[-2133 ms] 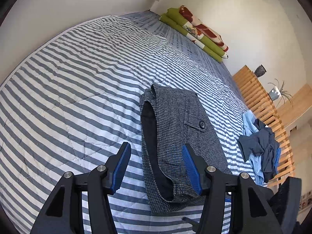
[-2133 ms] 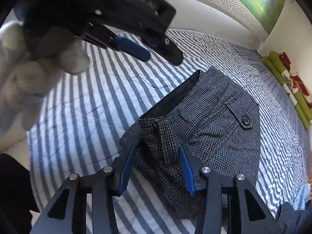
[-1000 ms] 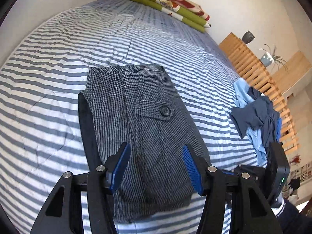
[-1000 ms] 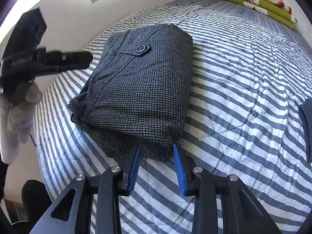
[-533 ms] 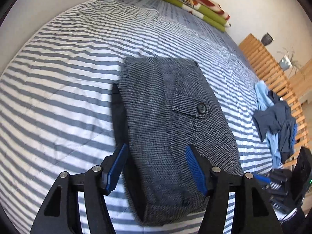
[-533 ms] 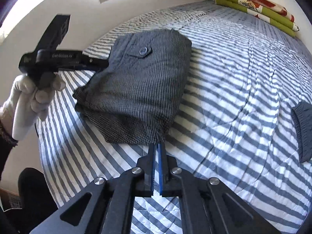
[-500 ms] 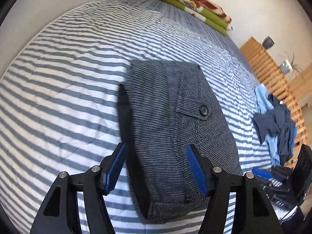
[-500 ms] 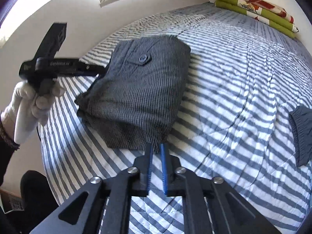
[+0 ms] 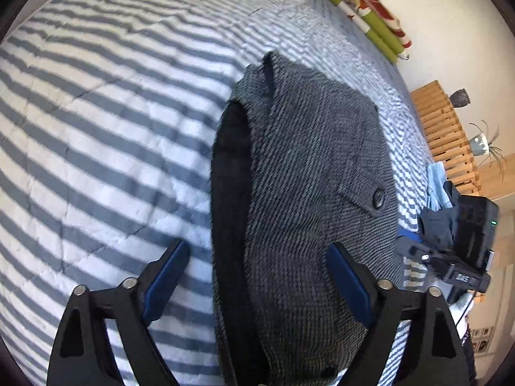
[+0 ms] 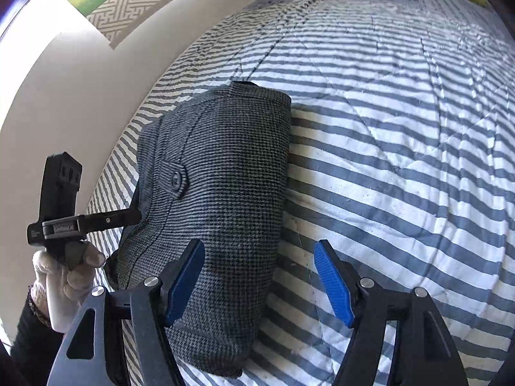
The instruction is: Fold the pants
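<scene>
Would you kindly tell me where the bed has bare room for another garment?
The striped quilt lies bare between the folded pants and the green bedding roll. It is crowded near the clothes pile by the wooden slats.

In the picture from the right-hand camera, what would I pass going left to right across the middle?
White-gloved hand holding the other gripper → folded grey checked pants → bare blue-and-white striped bedspread.
</scene>
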A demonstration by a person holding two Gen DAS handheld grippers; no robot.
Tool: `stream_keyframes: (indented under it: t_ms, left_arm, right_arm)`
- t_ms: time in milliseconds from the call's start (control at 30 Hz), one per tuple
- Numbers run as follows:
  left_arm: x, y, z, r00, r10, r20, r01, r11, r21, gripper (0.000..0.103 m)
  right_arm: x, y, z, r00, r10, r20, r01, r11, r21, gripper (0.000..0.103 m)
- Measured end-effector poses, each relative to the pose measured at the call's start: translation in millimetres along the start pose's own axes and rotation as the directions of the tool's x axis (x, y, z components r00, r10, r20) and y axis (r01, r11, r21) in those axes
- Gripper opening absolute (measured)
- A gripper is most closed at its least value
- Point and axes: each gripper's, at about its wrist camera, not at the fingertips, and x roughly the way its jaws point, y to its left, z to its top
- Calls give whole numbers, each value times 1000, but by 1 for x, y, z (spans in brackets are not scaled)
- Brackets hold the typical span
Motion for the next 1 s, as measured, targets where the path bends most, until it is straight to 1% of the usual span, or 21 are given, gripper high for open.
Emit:
stream_keyframes:
  t_ms: [133, 167, 200, 233, 267, 300, 367, 400, 433, 500, 533, 633, 667, 700, 767, 800, 867, 900, 933, 967, 1000]
  left_arm:
    - [5, 0, 5, 999, -24, 22, 24, 1000, -12, 94]
    - [5, -2, 4, 999, -33, 30, 33, 999, -8, 86]
    - [7, -4, 5, 999, -38, 29, 38, 999, 3, 75]
    - [9, -7, 5, 999, -26, 22, 26, 1000, 8, 66]
    - [9, -9, 5, 999, -19, 35, 18, 1000, 9, 63]
    - [8, -10, 4, 999, -15, 42, 15, 1000, 8, 59]
    - [6, -10, 3, 998, -21, 53, 22, 1000, -8, 54]
    - [3, -8, 2, 998, -33, 61, 35, 999, -21, 47]
    - [-1, -6, 2, 997, -40, 70, 43, 998, -36, 42]
    - [-6, -1, 5, 993, -86, 80, 91, 994, -66, 37]
    - [-9, -2, 5, 992, -93, 86, 98, 993, -59, 35]
    - [-9, -1, 0, 992, -81, 97, 86, 995, -52, 36]
    - [-6, -1, 0, 992, -72, 99, 77, 996, -52, 42]
    - [-3, -1, -1, 993, -60, 100, 65, 997, -48, 53]
    - [-1, 2, -2, 995, -57, 88, 62, 996, -58, 65]
    - [0, 3, -3, 994, -67, 89, 73, 996, -60, 66]
    - [2, -2, -3, 994, -54, 93, 57, 998, -31, 65]
    - [7, -5, -1, 994, -54, 94, 56, 998, -19, 58]
    - [14, -6, 3, 994, -69, 84, 70, 997, -12, 52]
    - [19, -6, 7, 994, -75, 78, 77, 997, -25, 49]
    - [20, -5, 8, 993, -85, 80, 89, 995, -36, 43]
  right_arm:
    - [10, -7, 2, 992, 124, 11, -124, 992, 31, 69]
    - [14, -6, 2, 988, 153, 8, -153, 988, 38, 68]
    - [18, -3, 3, 985, 173, 5, -173, 984, 37, 65]
    - [22, 1, 3, 983, 183, -12, -182, 983, 34, 52]
    - [26, 6, 2, 987, 160, -21, -160, 987, 26, 43]
    - [26, 11, 2, 990, 138, -16, -137, 990, 18, 41]
    - [22, 14, 2, 988, 158, -4, -157, 987, 36, 24]
    - [18, 15, 2, 986, 170, 4, -170, 984, 53, 21]
    - [13, 19, 2, 985, 170, 15, -170, 984, 57, 18]
    - [3, 29, -1, 987, 160, 26, -161, 986, 44, 16]
    - [-2, 37, -2, 987, 157, 33, -157, 987, 26, 15]
    - [-5, 52, -3, 994, 104, 40, -104, 994, -19, 14]
    - [-5, 52, -4, 996, 89, 33, -88, 996, -21, 14]
    - [-4, 51, -5, 997, 79, 24, -79, 997, -15, 15]
    - [0, 43, -3, 997, 76, 3, -76, 997, 11, 26]
    - [1, 37, -3, 998, 68, 0, -68, 997, 22, 28]
    - [4, 24, 1, 999, 53, 7, -53, 997, 54, 49]
    - [9, 17, 1, 998, 68, 8, -69, 994, 88, 53]
    - [16, 9, 0, 995, 99, 2, -99, 987, 126, 54]
    - [18, 4, 0, 991, 133, 23, -135, 978, 156, 52]
    - [20, 4, 3, 987, 155, 41, -159, 973, 167, 48]
